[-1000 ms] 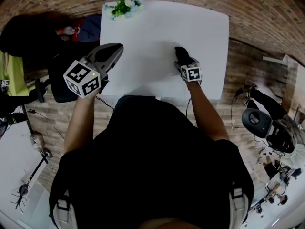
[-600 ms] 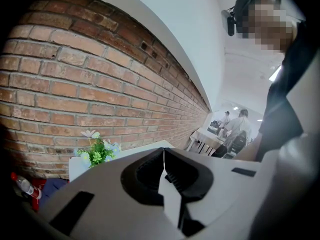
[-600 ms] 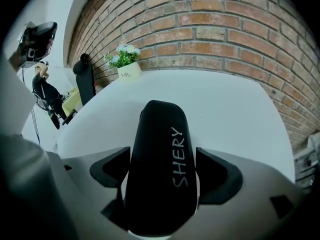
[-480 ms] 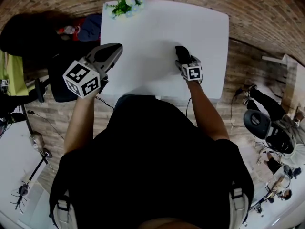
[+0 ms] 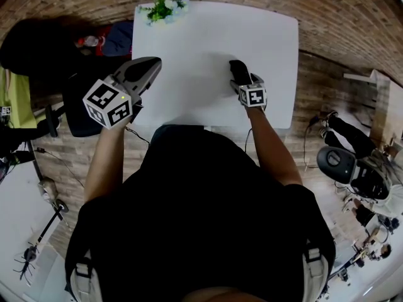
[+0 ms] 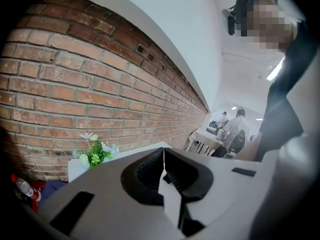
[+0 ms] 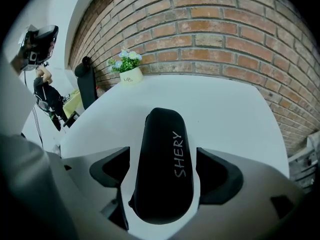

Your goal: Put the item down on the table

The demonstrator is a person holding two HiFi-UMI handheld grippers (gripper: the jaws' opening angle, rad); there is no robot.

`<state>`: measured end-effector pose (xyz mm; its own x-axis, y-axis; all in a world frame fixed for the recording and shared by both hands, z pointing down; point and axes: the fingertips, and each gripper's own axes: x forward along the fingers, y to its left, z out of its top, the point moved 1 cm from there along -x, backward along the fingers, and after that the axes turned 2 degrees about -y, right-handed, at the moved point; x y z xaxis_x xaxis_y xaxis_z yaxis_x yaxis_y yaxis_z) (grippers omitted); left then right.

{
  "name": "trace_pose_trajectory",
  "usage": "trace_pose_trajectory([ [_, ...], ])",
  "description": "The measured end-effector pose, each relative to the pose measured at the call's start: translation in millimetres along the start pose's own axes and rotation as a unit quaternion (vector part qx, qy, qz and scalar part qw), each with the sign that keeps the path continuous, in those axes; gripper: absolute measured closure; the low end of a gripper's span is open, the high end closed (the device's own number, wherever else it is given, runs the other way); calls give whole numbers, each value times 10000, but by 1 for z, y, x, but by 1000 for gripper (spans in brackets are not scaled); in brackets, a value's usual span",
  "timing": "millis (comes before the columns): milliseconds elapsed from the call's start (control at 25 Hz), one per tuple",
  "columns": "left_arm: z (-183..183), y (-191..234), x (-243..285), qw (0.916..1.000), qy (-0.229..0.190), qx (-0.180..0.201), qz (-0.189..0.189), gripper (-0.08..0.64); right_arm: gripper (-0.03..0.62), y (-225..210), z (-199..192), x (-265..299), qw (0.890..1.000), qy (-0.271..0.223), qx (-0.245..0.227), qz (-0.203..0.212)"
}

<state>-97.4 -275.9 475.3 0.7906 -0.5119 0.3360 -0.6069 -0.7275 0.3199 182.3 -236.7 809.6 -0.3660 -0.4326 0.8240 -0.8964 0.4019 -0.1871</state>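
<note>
Head view: my left tongs (image 5: 147, 68) hang at the left edge of the white counter (image 5: 208, 30), my right tongs (image 5: 237, 70) tilt down over it, flowers (image 5: 164, 6) at its far corner. Left gripper view: left tongs pressed together, empty. Right gripper view: right tongs have just been spreading and stand wide, black case (image 7: 162, 164) lying on the counter between them, pads (image 7: 220, 179) clear of it.

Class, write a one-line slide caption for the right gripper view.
Right gripper, jaws just opened, around a black SHERY case resting on the white table, pads clear of it.
</note>
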Motion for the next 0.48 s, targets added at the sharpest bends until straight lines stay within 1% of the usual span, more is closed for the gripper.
trace_pose_trajectory([
  [480, 5, -15, -7, 9998, -137, 106, -72, 548, 209, -3, 8, -25, 9998, -153, -72, -121],
])
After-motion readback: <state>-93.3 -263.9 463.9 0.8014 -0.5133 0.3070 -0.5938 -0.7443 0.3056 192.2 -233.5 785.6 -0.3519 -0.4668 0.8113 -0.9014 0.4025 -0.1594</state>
